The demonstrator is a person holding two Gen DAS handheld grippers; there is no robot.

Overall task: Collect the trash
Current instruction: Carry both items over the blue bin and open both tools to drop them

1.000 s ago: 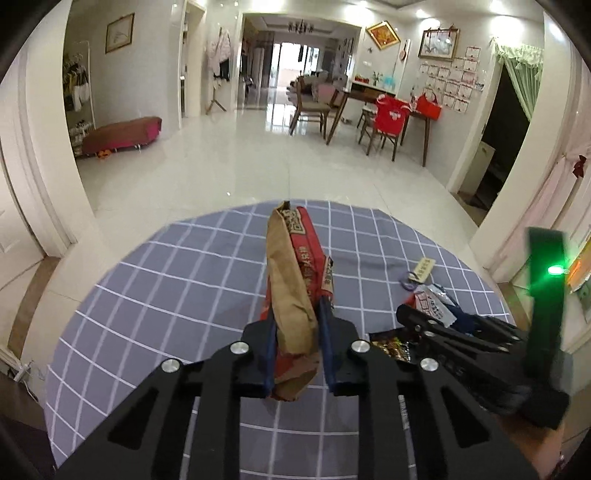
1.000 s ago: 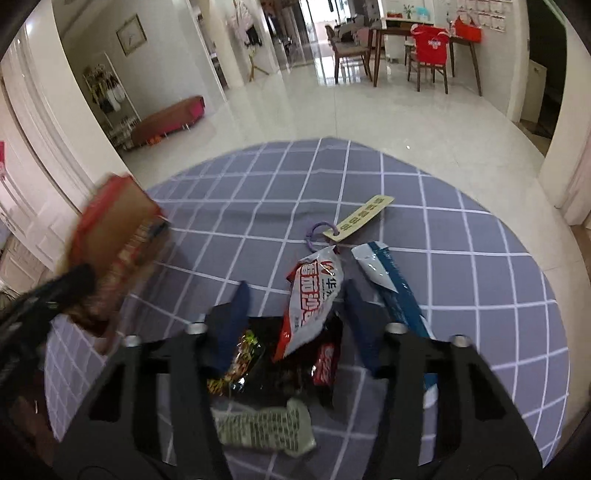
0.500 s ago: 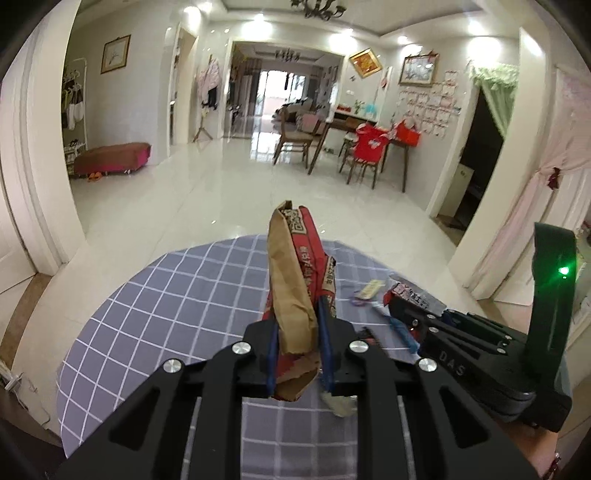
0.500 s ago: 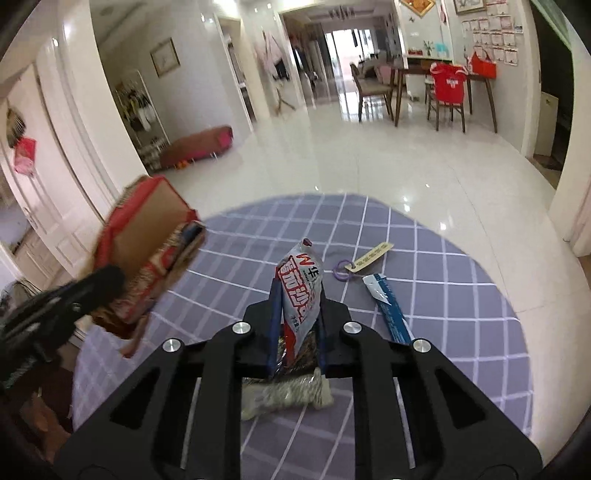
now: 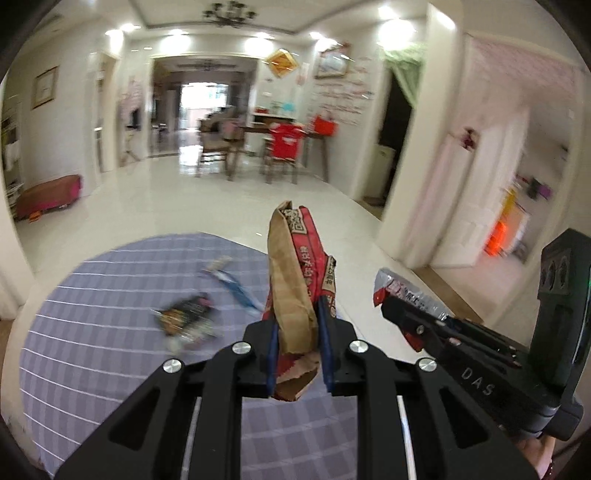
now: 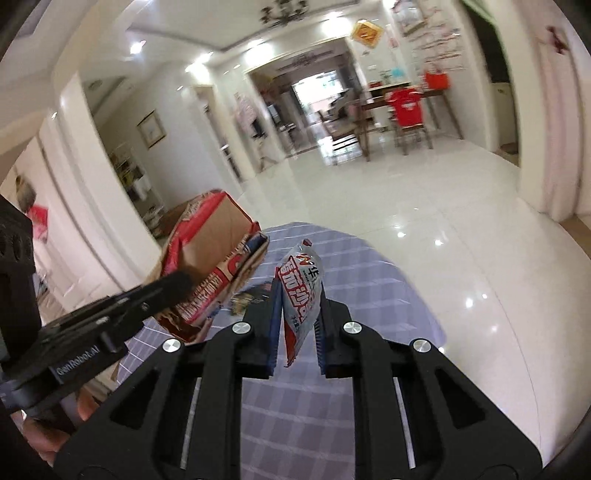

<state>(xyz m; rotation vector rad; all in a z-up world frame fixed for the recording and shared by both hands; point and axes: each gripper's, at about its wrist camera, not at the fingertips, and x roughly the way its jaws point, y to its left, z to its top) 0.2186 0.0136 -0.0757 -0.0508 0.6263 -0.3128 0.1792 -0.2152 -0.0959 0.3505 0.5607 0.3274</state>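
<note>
Both wrist views face the hall, sharing the checked rug (image 5: 110, 332) (each glimpsing the other).

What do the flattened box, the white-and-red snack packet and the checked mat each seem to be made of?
Flattened box: probably cardboard, its brown inner face matt with creases.
Snack packet: likely glossy plastic film, thin and crinkled.
Checked mat: seemingly woven fabric, matt; blur leaves it open.

Round checked rug (image 5: 96, 295) lies below the claw; glossy white floor (image 5: 155, 199) beyond; dining table w/ chairs (image 5: 284, 144) (one red-draped) far ahead; chandelier (image 5: 229, 14) overhead.
</note>
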